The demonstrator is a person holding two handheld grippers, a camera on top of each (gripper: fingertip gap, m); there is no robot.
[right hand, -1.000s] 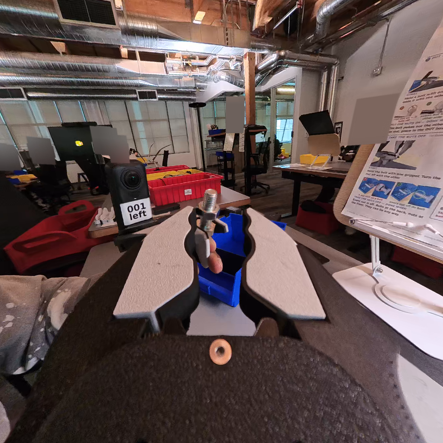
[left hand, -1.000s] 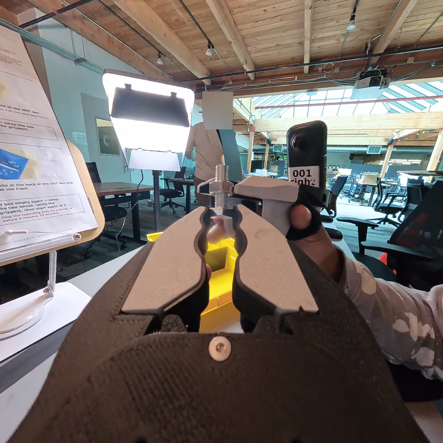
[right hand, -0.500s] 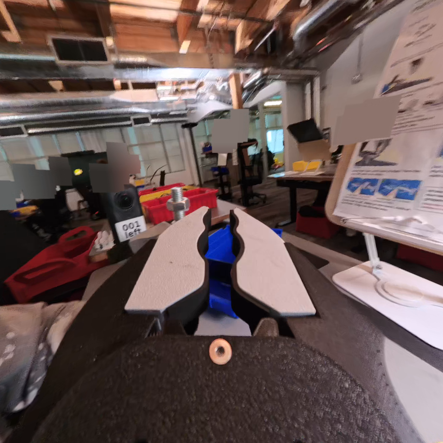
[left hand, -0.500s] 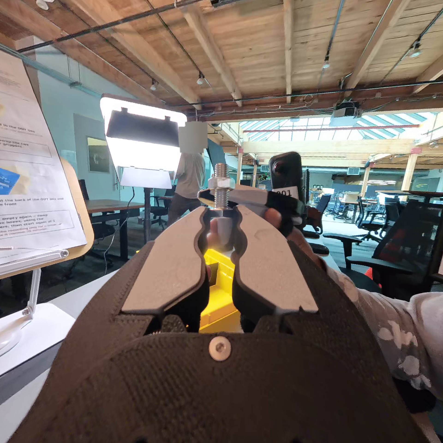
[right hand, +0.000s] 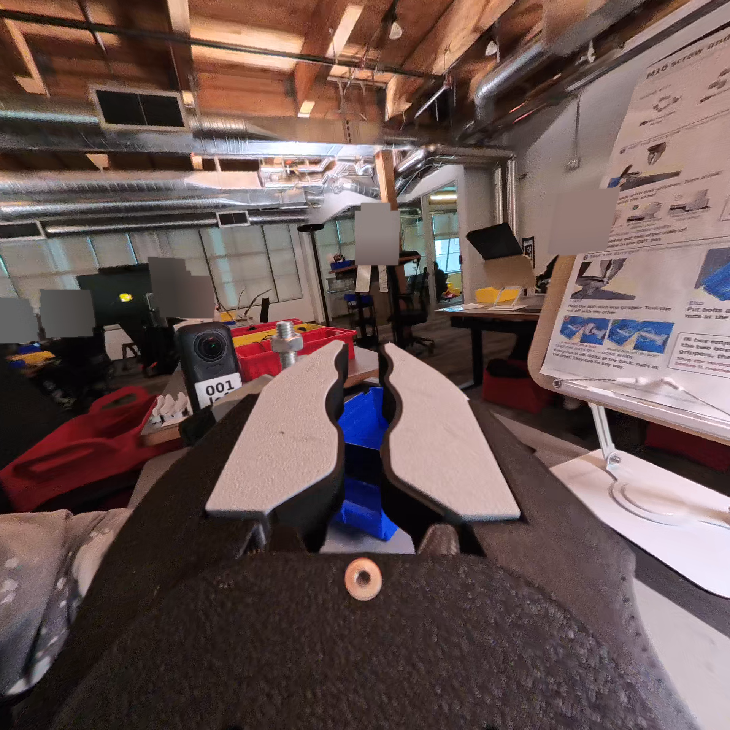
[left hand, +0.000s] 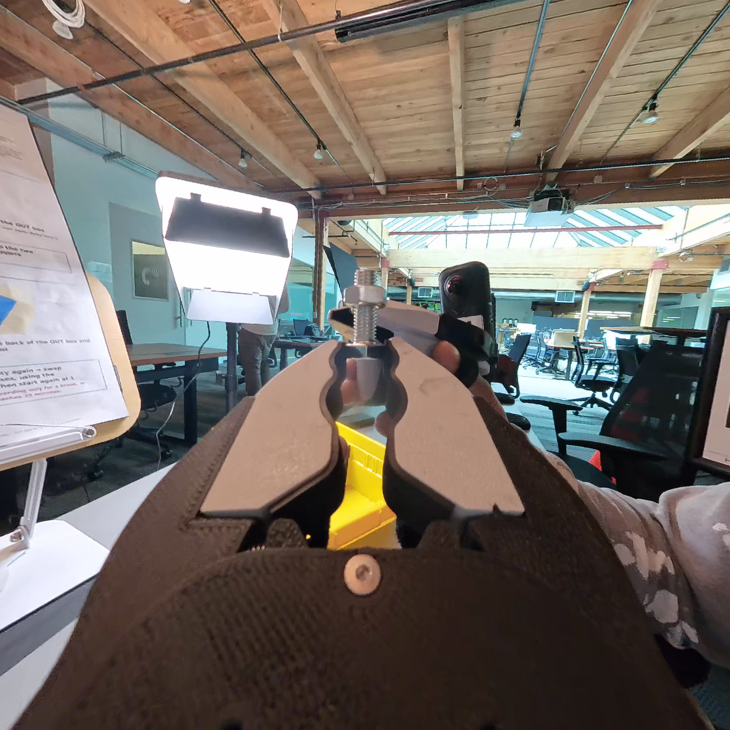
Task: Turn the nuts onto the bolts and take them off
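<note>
Right now your left claw (left hand: 362, 349) is clenched on the head of the bolt (left hand: 363, 328), holding it upright in the air over the yellow bin (left hand: 363, 474) on the bench (left hand: 118, 501). The nut (left hand: 364, 297) sits high on the thread, near the tip. Your right claw (right hand: 363, 347) grasps nothing: its 2 fingers stand a slim gap apart, and the bolt is just off its left side. Spread those fingers, centre them on the nut's flats, then turn squarely about the bolt's axis so the thread does not bind.
</note>
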